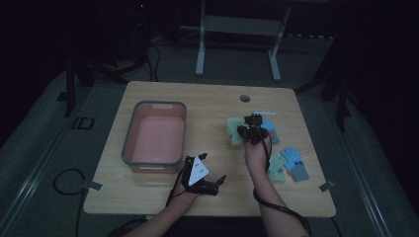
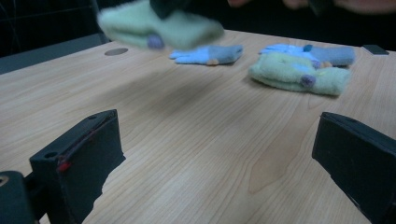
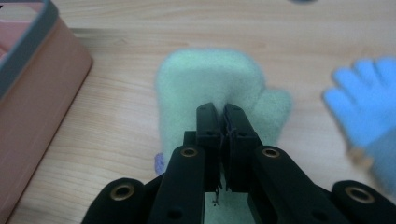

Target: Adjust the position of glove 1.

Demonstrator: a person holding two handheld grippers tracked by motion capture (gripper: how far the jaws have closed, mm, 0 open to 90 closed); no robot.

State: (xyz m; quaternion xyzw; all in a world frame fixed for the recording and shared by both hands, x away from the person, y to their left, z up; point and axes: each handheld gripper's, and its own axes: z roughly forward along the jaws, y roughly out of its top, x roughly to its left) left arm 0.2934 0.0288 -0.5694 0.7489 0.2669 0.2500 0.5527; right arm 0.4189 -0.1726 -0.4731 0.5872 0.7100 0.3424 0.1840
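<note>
A pale green mitten [image 3: 210, 79] hangs a little above the wooden table, pinched at its cuff by my right gripper [image 3: 223, 109], whose jaws are shut on it. From above, this gripper [image 1: 253, 129] and its green mitten [image 1: 233, 132] are right of the table's middle. The left gripper view has the same lifted mitten [image 2: 163, 25] blurred at the top. A second green mitten [image 2: 299, 74] lies flat on the table, with a blue glove [image 2: 208, 54] and another blue glove [image 2: 308, 51] near it. My left gripper [image 2: 219, 135] stands open near the front edge, nothing between its jaws.
A pink bin with a grey rim [image 1: 129, 138] stands on the table's left half; its corner [image 3: 28, 46] is close to the lifted mitten. A round cable hole [image 1: 245, 98] sits near the far edge. The room around is dark.
</note>
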